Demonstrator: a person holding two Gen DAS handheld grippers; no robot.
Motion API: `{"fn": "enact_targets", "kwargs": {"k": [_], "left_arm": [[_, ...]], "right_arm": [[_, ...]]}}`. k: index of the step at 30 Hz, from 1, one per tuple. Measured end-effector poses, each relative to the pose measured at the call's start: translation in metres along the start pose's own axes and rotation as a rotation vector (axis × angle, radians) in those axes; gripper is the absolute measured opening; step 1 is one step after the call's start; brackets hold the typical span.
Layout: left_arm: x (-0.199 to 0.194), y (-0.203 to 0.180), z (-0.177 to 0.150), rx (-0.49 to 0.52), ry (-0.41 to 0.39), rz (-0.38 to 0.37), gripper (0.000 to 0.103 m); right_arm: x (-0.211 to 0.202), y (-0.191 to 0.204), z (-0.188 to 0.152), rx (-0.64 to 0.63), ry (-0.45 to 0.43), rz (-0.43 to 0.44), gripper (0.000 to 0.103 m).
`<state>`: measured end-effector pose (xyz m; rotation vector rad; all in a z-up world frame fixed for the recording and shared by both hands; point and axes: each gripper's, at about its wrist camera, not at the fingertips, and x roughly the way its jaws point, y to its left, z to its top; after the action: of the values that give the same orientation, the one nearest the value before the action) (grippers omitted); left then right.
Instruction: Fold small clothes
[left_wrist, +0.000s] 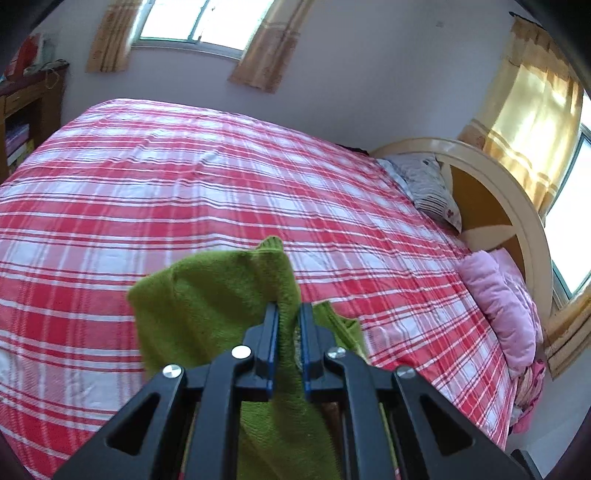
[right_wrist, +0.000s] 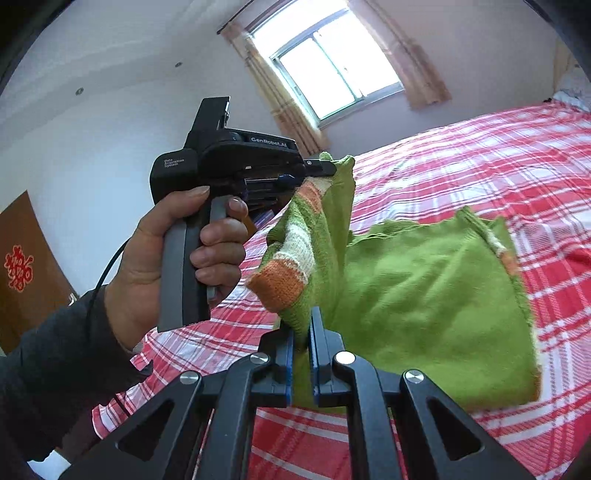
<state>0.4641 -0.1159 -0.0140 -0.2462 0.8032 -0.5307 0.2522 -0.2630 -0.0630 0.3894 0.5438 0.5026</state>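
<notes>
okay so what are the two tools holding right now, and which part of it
Both hold the green knitted garment, lifted above the bed. Left tool pinches a green edge; right tool pinches beside the orange-and-white striped cuff.

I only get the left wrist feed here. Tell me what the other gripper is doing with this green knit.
Observer: The right gripper is shut on the green sweater near a striped cuff.
Operator: Report the cuff's colours.
Observer: Orange and cream bands on green.
Operator: Say where the left gripper pinches, seen from there.
Observer: The left gripper holds an upper edge of the sweater, raised above the plaid bedspread.
Operator: Describe how the garment hangs.
Observer: Its body spreads to the right, above the bedspread.
</notes>
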Motion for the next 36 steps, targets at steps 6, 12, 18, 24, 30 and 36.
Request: {"fn": "enact_targets", "kwargs": {"k": [6, 12, 18, 24, 30, 36], "left_arm": [[0.020, -0.026, -0.004, 0.049, 0.024, -0.023, 0.010], [0.049, -0.050, -0.012, 0.080, 0.066, -0.026, 0.010], [0.080, -0.070, -0.024, 0.119, 0.104, -0.017, 0.010], [0.093, -0.086, -0.037, 0.176, 0.109, -0.043, 0.013], [0.070, -0.089, -0.040, 0.211, 0.077, -0.053, 0.045], [0.010, -0.063, -0.072, 0.302, -0.035, 0.071, 0.070]], "right_arm": [[-0.017, -0.022, -0.006, 0.059, -0.019, -0.023, 0.006], [-0.035, -0.049, -0.015, 0.139, -0.034, -0.046, 0.006], [-0.044, -0.068, -0.025, 0.198, -0.038, -0.073, 0.006], [-0.048, -0.077, -0.035, 0.246, -0.051, -0.103, 0.006], [-0.048, -0.091, -0.043, 0.320, -0.021, -0.139, 0.006], [-0.062, -0.093, -0.052, 0.365, -0.030, -0.158, 0.032]]}}
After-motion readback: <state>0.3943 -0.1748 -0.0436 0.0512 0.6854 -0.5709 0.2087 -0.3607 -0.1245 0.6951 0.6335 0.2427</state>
